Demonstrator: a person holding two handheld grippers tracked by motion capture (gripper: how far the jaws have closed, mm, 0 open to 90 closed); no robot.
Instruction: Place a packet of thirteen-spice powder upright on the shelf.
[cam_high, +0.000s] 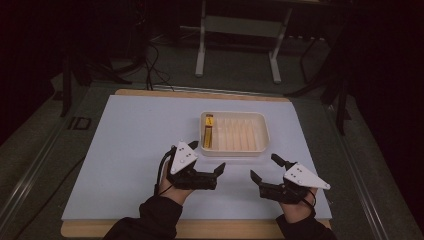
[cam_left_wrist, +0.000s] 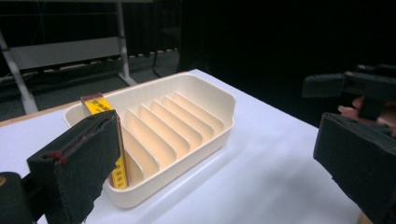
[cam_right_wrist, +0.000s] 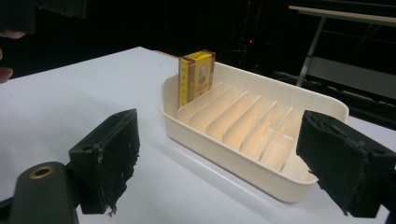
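Observation:
A cream slotted tray (cam_high: 260, 135) sits on the white mat, right of centre. A yellow box (cam_high: 209, 131) stands upright in its leftmost slot; the other slots hold nothing. My left gripper (cam_high: 207, 156) hovers just in front of the tray's near-left corner, jaws open and bare. My right gripper (cam_high: 265, 167) is level with it, below the tray's near-right corner, also open and bare. In the left gripper view the tray (cam_left_wrist: 219, 95) and box (cam_left_wrist: 95, 103) lie between its open jaws (cam_left_wrist: 219, 158). The right gripper view shows the box (cam_right_wrist: 197, 77) and tray (cam_right_wrist: 299, 98) beyond its open jaws (cam_right_wrist: 226, 158).
The white mat (cam_high: 135, 150) covers a wooden tabletop (cam_high: 200, 230). A metal table frame (cam_high: 237, 45) stands on the dark floor beyond, with cables (cam_high: 152, 65) to its left. The right gripper's jaw (cam_left_wrist: 327, 84) shows at the right edge of the left gripper view.

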